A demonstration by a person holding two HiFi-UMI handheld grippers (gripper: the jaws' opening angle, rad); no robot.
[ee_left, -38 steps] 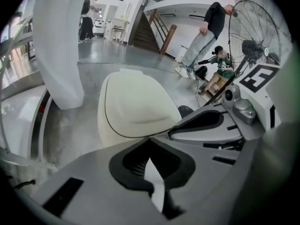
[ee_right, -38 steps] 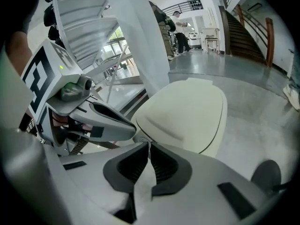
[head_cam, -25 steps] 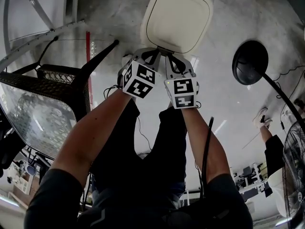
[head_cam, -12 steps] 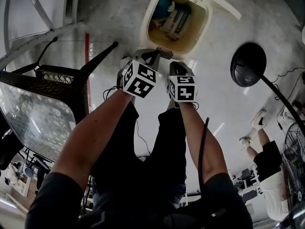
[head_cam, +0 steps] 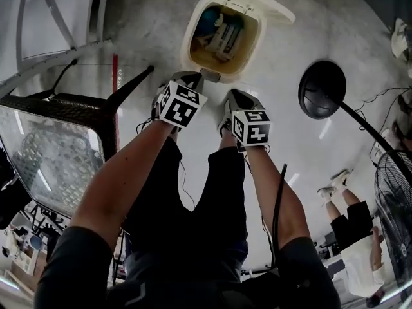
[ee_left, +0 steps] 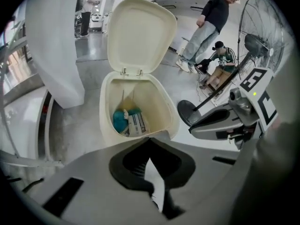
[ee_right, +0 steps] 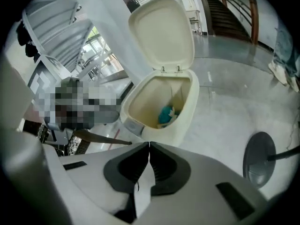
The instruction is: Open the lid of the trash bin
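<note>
Soft, even daylight fills all three views, with white glare streaks on the glossy grey concrete floor (head_cam: 302, 153) at the right of the head view. The inside of the open cream plastic trash bin (head_cam: 188, 38) is lightly shaded. Fisheye bending curves every edge, and both gripper views have black corners.

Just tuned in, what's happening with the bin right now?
A person stands over the cream trash bin with tongs in each hand. Its lid is already up, swung back on the far hinges, so the teal rubbish and a carton inside are in view. The left tongs and right tongs are both shut on nothing and hover close to the bin's near rim.
</note>
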